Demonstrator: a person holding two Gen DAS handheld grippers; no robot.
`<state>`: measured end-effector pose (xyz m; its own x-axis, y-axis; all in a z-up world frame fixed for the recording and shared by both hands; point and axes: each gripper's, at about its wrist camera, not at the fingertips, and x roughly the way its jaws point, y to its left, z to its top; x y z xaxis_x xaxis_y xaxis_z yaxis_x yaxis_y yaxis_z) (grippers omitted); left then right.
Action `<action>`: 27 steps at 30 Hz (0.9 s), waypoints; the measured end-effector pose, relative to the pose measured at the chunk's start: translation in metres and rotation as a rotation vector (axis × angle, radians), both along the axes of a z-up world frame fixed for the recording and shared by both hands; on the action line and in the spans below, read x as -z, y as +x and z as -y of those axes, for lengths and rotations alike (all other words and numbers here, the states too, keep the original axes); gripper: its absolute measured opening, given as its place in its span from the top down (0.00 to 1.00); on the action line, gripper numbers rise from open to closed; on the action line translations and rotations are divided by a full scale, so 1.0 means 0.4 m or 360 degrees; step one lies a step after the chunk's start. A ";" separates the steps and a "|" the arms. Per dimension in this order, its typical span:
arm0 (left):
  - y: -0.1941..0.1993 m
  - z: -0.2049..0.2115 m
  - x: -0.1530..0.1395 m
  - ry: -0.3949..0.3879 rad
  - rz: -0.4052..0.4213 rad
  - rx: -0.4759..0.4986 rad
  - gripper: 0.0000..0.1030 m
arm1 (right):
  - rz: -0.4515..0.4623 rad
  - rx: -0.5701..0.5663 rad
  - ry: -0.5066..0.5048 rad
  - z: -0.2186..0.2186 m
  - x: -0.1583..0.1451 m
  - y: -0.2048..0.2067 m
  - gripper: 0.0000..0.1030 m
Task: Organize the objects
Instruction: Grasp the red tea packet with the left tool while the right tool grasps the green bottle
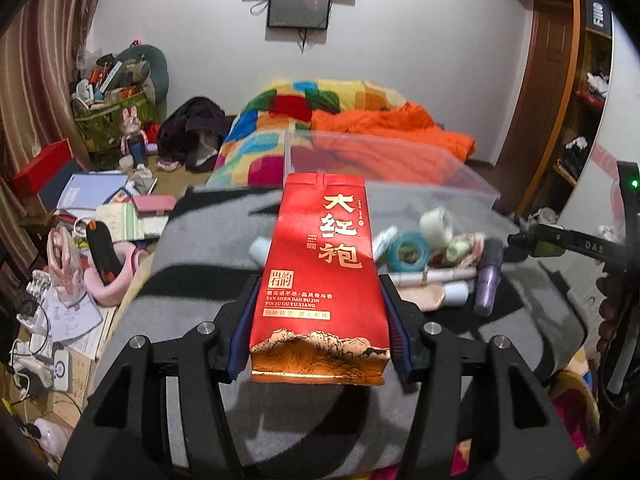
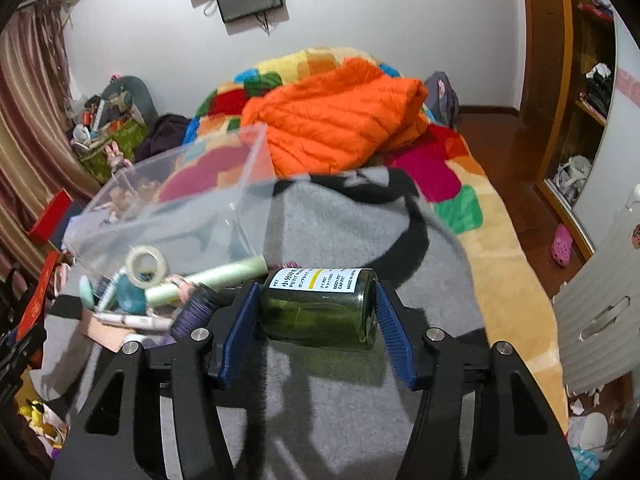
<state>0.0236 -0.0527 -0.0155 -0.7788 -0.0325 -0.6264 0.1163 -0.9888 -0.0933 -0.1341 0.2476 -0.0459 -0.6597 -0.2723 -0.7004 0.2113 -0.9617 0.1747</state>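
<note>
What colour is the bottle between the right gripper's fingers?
Dark green, with a white label; the bottle shows best in the right wrist view.

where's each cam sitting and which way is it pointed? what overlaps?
Left wrist: sits behind the left tongs, looking forward over the grey blanket toward the white wall; tongs hold a red foil tea packet, and the right tool and part of a hand show at the right edge.
Right wrist: sits behind the right tongs, facing the same wall; both pads touch a dark green labelled bottle.
Shared: clear plastic storage box, orange quilted jacket, clear tape roll.
</note>
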 end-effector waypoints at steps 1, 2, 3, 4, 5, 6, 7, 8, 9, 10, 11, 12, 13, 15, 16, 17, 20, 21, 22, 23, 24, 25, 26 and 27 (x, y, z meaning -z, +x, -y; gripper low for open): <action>-0.003 -0.001 -0.009 -0.0001 -0.0017 0.0001 0.46 | -0.0023 -0.0012 -0.0012 0.002 -0.016 0.003 0.47; -0.007 -0.001 -0.022 -0.0001 -0.0036 0.0007 0.46 | -0.0039 -0.0022 -0.0020 0.003 -0.028 0.004 0.47; -0.013 0.001 -0.036 0.0001 -0.0059 0.0013 0.46 | -0.0064 -0.0036 -0.0026 0.009 -0.044 0.005 0.47; -0.020 0.002 -0.049 0.0002 -0.0081 0.0020 0.46 | -0.0087 -0.0051 -0.0028 0.017 -0.057 0.006 0.47; -0.029 0.002 -0.061 0.0004 -0.0098 0.0032 0.46 | -0.0107 -0.0067 -0.0031 0.025 -0.070 0.005 0.47; -0.041 0.004 -0.074 0.0008 -0.0112 0.0046 0.46 | -0.0123 -0.0087 -0.0038 0.036 -0.082 0.001 0.47; -0.052 0.003 -0.084 0.0011 -0.0121 0.0062 0.46 | -0.0135 -0.0110 -0.0046 0.047 -0.091 -0.004 0.47; -0.070 0.004 -0.095 0.0010 -0.0132 0.0080 0.46 | -0.0148 -0.0132 -0.0049 0.062 -0.100 -0.008 0.47; -0.084 0.004 -0.102 0.0004 -0.0135 0.0089 0.46 | -0.0165 -0.0152 -0.0044 0.077 -0.108 -0.014 0.47; -0.100 0.003 -0.108 -0.0002 -0.0131 0.0100 0.46 | -0.0179 -0.0168 -0.0034 0.092 -0.114 -0.020 0.47; -0.119 0.004 -0.112 -0.0003 -0.0127 0.0108 0.46 | -0.0184 -0.0184 -0.0025 0.109 -0.118 -0.029 0.47; -0.138 0.004 -0.115 0.0002 -0.0115 0.0118 0.46 | -0.0179 -0.0206 -0.0024 0.127 -0.120 -0.040 0.47; -0.163 0.005 -0.116 0.0016 -0.0089 0.0135 0.46 | -0.0169 -0.0230 -0.0026 0.142 -0.121 -0.050 0.47; -0.203 0.006 -0.117 0.0033 -0.0050 0.0163 0.46 | -0.0142 -0.0266 -0.0025 0.175 -0.117 -0.076 0.47; -0.222 0.005 -0.114 0.0034 -0.0029 0.0174 0.46 | -0.0129 -0.0281 -0.0020 0.189 -0.114 -0.088 0.47; -0.242 0.005 -0.111 0.0035 -0.0002 0.0186 0.46 | -0.0112 -0.0297 -0.0013 0.204 -0.110 -0.103 0.47; -0.298 0.000 -0.098 0.0039 0.0082 0.0228 0.46 | -0.0050 -0.0335 0.0016 0.244 -0.094 -0.145 0.47; -0.320 -0.001 -0.092 0.0040 0.0120 0.0246 0.46 | -0.0019 -0.0348 0.0032 0.260 -0.085 -0.165 0.47; -0.337 -0.001 -0.087 0.0044 0.0150 0.0254 0.46 | 0.0004 -0.0359 0.0040 0.270 -0.078 -0.178 0.47; -0.357 -0.001 -0.079 0.0052 0.0188 0.0268 0.46 | 0.0028 -0.0363 0.0047 0.276 -0.070 -0.189 0.47; -0.379 -0.001 -0.069 0.0059 0.0233 0.0278 0.46 | 0.0065 -0.0377 0.0060 0.286 -0.059 -0.206 0.47; -0.401 0.000 -0.058 0.0062 0.0275 0.0277 0.46 | 0.0098 -0.0388 0.0072 0.295 -0.047 -0.222 0.47; -0.414 0.003 -0.047 0.0067 0.0301 0.0284 0.46 | 0.0116 -0.0394 0.0085 0.302 -0.039 -0.231 0.47; -0.435 0.005 -0.035 0.0075 0.0344 0.0286 0.46 | 0.0138 -0.0397 0.0107 0.311 -0.028 -0.241 0.47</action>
